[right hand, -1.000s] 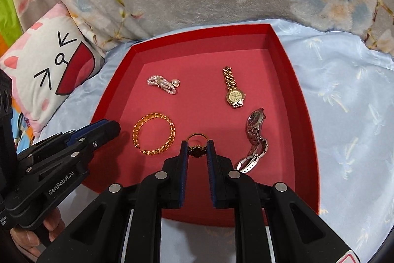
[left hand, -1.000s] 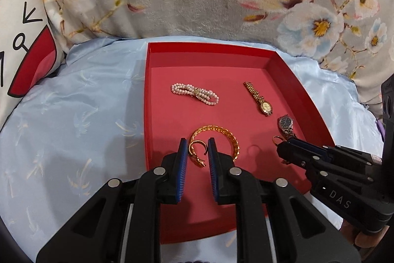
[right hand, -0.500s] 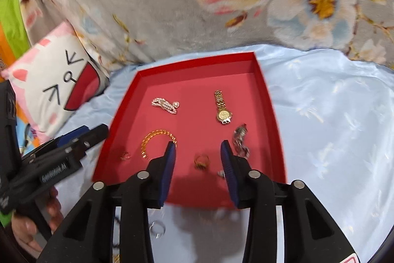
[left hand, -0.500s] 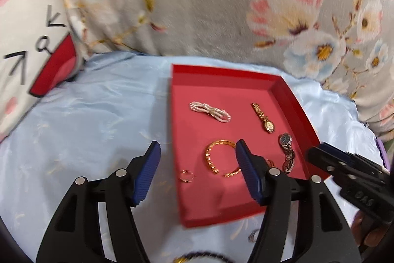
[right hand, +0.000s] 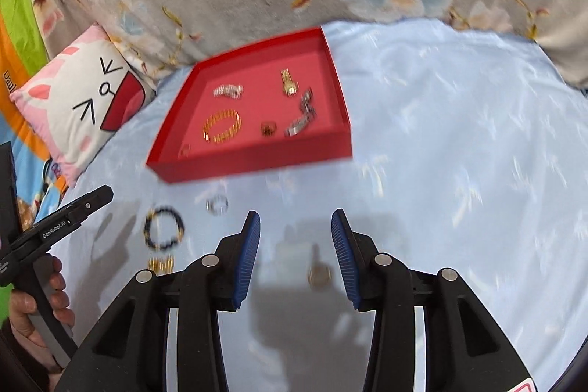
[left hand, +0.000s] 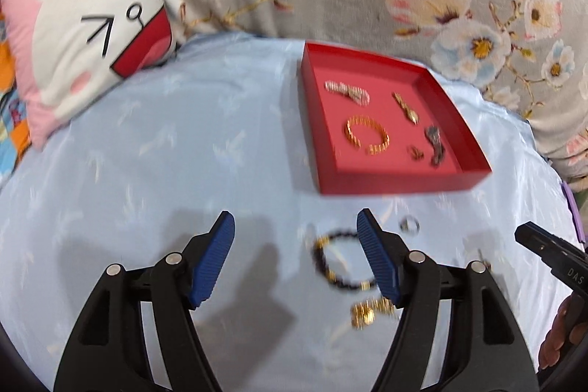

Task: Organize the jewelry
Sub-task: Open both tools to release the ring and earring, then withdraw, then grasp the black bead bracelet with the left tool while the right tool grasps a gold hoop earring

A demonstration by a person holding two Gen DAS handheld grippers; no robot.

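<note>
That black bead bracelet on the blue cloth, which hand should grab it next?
Probably the left. The black bead bracelet lies just ahead of the open left gripper, beside its right finger. The right gripper is off to the side.

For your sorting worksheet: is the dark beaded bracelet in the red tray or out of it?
Out. The dark beaded bracelet lies on the blue cloth, on the near side of the red tray.

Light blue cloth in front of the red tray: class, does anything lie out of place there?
Yes. A dark beaded bracelet, a silver ring and a small gold chain piece lie loose on the light blue cloth, outside the red tray holding the other jewelry.
</note>
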